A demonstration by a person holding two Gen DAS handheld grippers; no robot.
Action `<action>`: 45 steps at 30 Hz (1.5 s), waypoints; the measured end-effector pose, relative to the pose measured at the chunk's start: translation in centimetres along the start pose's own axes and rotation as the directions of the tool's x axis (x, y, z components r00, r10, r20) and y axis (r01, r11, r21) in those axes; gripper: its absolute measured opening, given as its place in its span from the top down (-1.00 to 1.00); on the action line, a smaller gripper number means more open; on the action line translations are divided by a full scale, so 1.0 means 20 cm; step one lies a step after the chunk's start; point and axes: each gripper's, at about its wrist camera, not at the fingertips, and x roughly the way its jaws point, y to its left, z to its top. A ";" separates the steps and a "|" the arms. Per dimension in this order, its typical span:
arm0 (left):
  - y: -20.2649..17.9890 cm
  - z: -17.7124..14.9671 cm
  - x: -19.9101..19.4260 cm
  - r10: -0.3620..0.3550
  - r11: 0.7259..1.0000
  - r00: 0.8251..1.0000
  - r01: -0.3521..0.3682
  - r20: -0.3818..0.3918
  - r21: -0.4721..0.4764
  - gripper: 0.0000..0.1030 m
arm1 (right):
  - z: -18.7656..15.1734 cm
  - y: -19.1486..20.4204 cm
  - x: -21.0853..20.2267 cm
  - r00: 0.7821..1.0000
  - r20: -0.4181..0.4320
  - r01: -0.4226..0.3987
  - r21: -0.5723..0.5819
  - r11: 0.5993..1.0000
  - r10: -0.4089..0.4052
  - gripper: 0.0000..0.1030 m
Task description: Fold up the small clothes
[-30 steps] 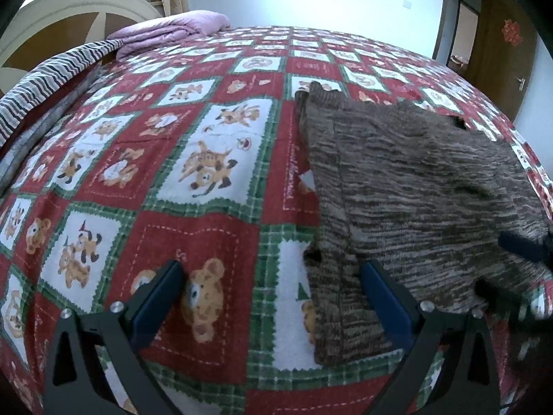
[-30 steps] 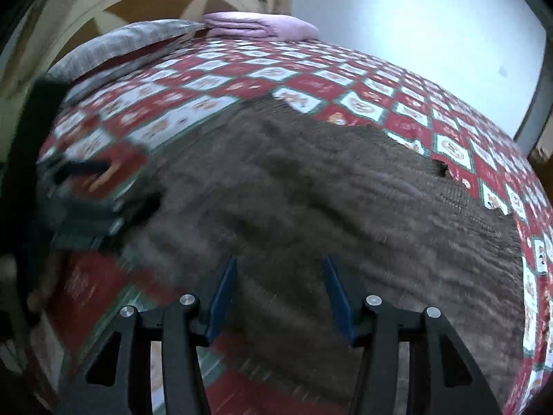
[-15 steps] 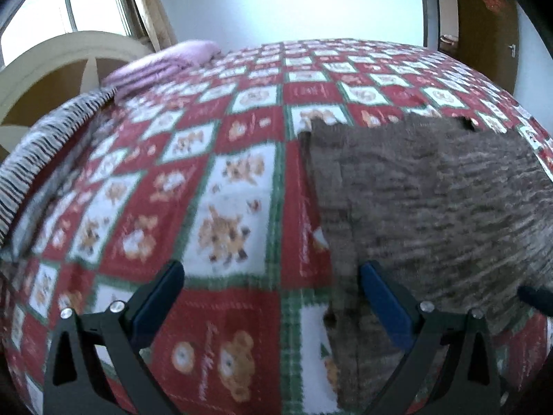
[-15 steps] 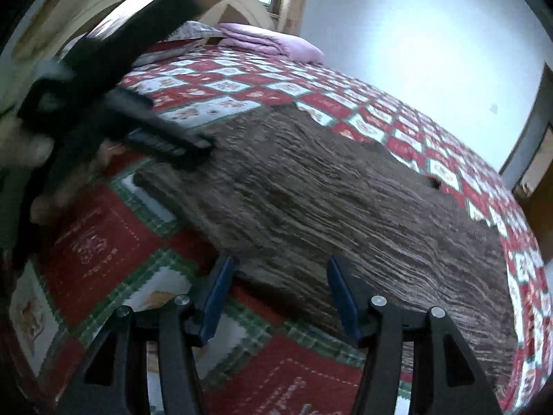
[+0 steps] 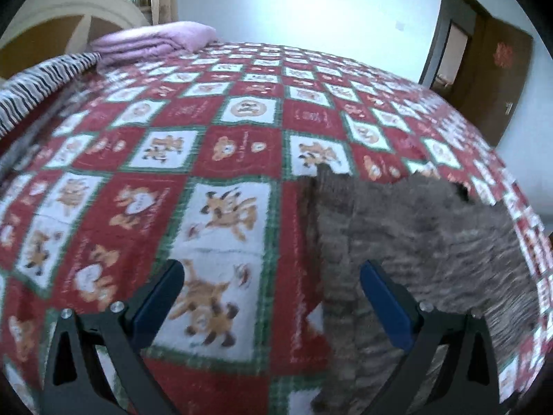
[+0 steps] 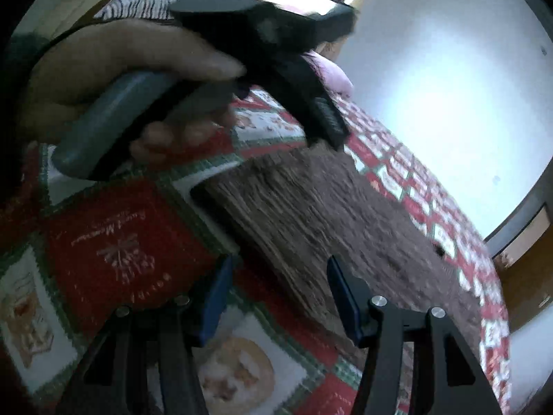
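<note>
While both wrist views are motion-blurred, the main layout reads clearly enough. Brown knit garment (image 5: 414, 252) lies flat on the red, green and white bear-print quilt (image 5: 193, 159), on the right half of the left wrist view; its straight left edge runs from near the camera away toward the far wall. In the right wrist view the same garment (image 6: 331, 221) has its long axis running diagonally, from the near-left corner away to the upper right, toward the doorway side. A small dark notch shows on its far edge in both views; which end is collar or hem I cannot tell. Left gripper (image 5: 269, 297): blue pads spread wide, nothing between them but quilt, the right pad overlapping the garment's left edge in the picture; contact cannot be judged. Right gripper (image 6: 276, 294): jaws apart, narrower gap, with the near edge of the garment seen between the pads; no pinch visible. From the right wrist view, the person's left hand (image 6: 114, 69) grips the grey handle of the left tool, whose black fingers come down at the garment's near-left corner; touching or just above, cannot tell. Folded purple blanket (image 5: 152, 39) and a zebra-striped pillow (image 5: 38, 79) sit at the bed's head end, well apart from the garment.
</note>
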 end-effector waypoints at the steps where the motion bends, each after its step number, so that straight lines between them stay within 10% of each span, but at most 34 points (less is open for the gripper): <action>1: 0.00 0.01 0.01 -0.020 1.000 1.000 0.020 -0.007 -0.003 -1.00 | 0.01 0.01 0.01 1.000 0.001 0.007 -0.007 1.000 -0.007 -0.12; 15: -0.06 0.17 0.29 -0.133 0.991 0.984 0.134 -0.120 0.001 -0.68 | 0.15 0.09 0.13 0.999 0.004 0.048 -0.068 0.997 -0.048 -0.12; 18: -0.03 0.19 0.31 -0.166 0.986 0.978 0.166 -0.123 -0.005 -0.09 | 0.16 0.08 0.15 1.000 -0.005 0.013 -0.058 0.998 -0.013 -0.03; 20: -0.02 0.20 0.32 -0.193 0.981 0.971 0.192 -0.141 -0.016 0.71 | 0.16 0.07 0.16 0.998 -0.016 -0.059 -0.048 0.997 0.059 0.58; 21: -0.02 0.20 0.31 -0.216 0.976 0.966 0.214 -0.145 -0.028 0.80 | 0.16 0.08 0.15 0.998 -0.016 -0.066 -0.055 0.996 0.065 0.78; 32: -0.13 0.31 0.02 -0.277 0.960 0.960 0.273 -0.048 -0.069 0.86 | 0.03 -0.22 -0.15 0.987 0.097 -0.144 0.174 0.974 0.128 0.90; 45: -0.60 0.40 -0.21 -0.332 0.941 0.943 0.331 0.008 0.065 0.86 | -0.25 -0.66 -0.33 0.983 0.146 -0.165 0.487 0.858 0.107 0.92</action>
